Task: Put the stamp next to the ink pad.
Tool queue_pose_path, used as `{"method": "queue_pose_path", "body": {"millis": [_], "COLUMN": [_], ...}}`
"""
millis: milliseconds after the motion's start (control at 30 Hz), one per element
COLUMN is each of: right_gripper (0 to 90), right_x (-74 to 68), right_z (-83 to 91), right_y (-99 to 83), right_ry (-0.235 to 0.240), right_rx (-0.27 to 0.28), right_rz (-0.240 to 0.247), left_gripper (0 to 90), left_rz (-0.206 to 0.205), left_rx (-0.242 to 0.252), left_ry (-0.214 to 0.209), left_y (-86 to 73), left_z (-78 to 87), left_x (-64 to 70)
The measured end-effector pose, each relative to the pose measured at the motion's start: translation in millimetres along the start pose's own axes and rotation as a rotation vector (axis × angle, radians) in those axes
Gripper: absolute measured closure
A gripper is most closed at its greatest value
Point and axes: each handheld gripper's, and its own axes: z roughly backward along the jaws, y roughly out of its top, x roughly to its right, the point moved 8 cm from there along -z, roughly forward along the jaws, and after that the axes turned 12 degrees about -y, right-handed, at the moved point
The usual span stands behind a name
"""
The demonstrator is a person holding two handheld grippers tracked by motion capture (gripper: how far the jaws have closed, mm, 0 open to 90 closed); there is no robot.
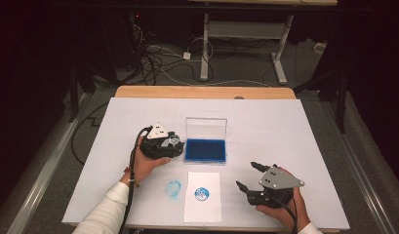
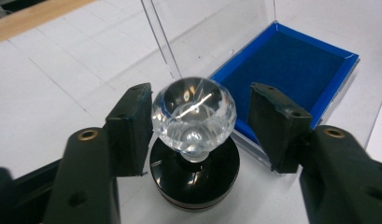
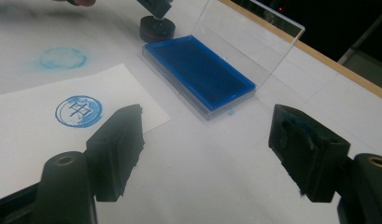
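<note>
Looking like a lab or recording workspace. A white-covered table [image 1: 285,122] is sitting under a fixed camera; dark surroundings are closing in all around. At 12 o'clock, tangled cables [image 1: 158,58] are lying on grey carpet beside the white legs of a desk [image 1: 280,53].

The left hand-held gripper [image 1: 173,142] sits at what looks like a stamp [image 1: 175,140], beside the ink pad [image 1: 205,150].
</note>
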Motion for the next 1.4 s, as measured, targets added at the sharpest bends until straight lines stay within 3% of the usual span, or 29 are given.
{"method": "queue_pose_path", "body": {"millis": [100,333,500,700,833,1400], "right_gripper": [26.5,26.5,26.4,26.4,26.4,26.4], "right_x": [-0.7,-0.6,-0.8,-0.7,-0.5,-0.4], "right_z": [-0.3,0.0,0.2,0.6,1.0,1.8], "right_y": [-0.1,0.3,0.5,0.9,1.3,2.0], "right_ry": [0.002,0.002,0.001,-0.001,-0.003,-0.008], "right_rx": [-0.002,0.001,0.003,0.006,0.009,0.010], "right_rz": [0.003,0.005,0.007,0.007,0.009,0.011], "left_gripper": [32.5,25.0,19.4,16.0,16.1,17.0], "left_rz": [-0.006,-0.029,-0.074,-0.113,-0.119,-0.205], "left_rx": [0.009,0.036,0.034,0.035,0.036,0.045], "left_ry": [0.028,0.040,0.054,0.070,0.106,0.082], "left_y": [3.2,8.9,13.1,17.1,20.2,30.6], "left_z": [3.6,9.0,11.1,14.6,16.4,26.2], "left_x": [-0.2,2.8,7.7,12.8,15.5,43.9]}}
